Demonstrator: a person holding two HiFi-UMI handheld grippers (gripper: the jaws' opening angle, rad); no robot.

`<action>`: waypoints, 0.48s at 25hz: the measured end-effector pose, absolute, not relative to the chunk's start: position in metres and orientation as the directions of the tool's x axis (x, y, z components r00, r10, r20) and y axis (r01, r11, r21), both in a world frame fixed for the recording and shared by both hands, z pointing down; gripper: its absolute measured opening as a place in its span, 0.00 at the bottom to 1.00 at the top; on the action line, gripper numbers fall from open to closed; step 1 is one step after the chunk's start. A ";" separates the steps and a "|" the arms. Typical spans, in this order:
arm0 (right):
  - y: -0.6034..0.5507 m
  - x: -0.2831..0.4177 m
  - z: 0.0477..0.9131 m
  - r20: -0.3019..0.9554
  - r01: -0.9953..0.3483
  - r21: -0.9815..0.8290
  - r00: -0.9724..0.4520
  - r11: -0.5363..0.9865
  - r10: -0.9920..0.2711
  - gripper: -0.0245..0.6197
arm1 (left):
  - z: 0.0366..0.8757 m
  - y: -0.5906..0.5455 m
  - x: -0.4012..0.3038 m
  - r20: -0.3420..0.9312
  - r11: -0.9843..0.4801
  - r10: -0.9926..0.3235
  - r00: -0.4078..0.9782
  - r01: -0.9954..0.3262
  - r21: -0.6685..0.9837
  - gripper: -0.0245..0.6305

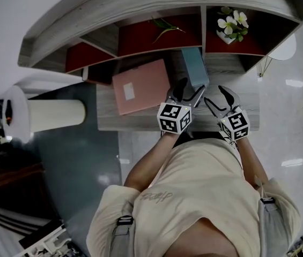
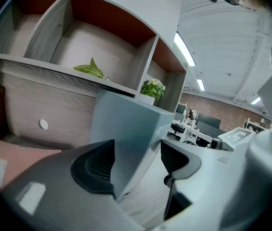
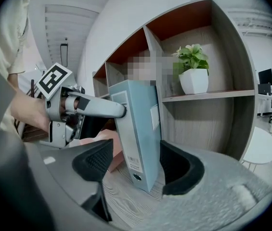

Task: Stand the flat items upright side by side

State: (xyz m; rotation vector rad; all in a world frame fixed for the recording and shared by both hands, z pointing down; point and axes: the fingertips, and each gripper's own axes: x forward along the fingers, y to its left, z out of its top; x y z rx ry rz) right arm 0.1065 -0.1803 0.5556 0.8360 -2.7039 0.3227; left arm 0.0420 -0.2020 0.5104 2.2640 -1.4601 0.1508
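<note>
Blue binder [image 1: 194,66] upright, near edge between parted jaws of left gripper [image 1: 190,91], ungripped; right gripper [image 1: 219,99] released, just beside.

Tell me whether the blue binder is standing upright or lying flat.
Upright: the blue binder stands on its bottom edge on the desk, spine roughly vertical; the pink folder lies flat.
</note>
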 end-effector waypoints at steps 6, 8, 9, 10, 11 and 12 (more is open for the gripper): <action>-0.185 0.104 0.560 0.344 -0.577 -0.135 -0.790 0.806 -0.508 0.51 | 0.508 -0.202 0.038 0.335 -0.371 -0.834 0.439 -0.894 0.251 0.53; -0.187 0.105 0.560 0.345 -0.580 -0.136 -0.788 0.803 -0.510 0.51 | 0.508 -0.200 0.034 0.340 -0.382 -0.828 0.445 -0.893 0.239 0.52; -0.188 0.105 0.560 0.346 -0.581 -0.135 -0.787 0.802 -0.511 0.51 | 0.508 -0.201 0.032 0.343 -0.389 -0.824 0.450 -0.891 0.234 0.53; -0.189 0.104 0.560 0.346 -0.582 -0.135 -0.786 0.802 -0.513 0.51 | 0.508 -0.201 0.031 0.348 -0.396 -0.820 0.455 -0.889 0.230 0.54; -0.190 0.104 0.560 0.346 -0.584 -0.135 -0.785 0.801 -0.514 0.51 | 0.508 -0.202 0.029 0.352 -0.404 -0.814 0.461 -0.886 0.227 0.55; -0.190 0.104 0.560 0.347 -0.585 -0.135 -0.784 0.800 -0.515 0.51 | 0.508 -0.203 0.029 0.356 -0.412 -0.809 0.467 -0.883 0.224 0.56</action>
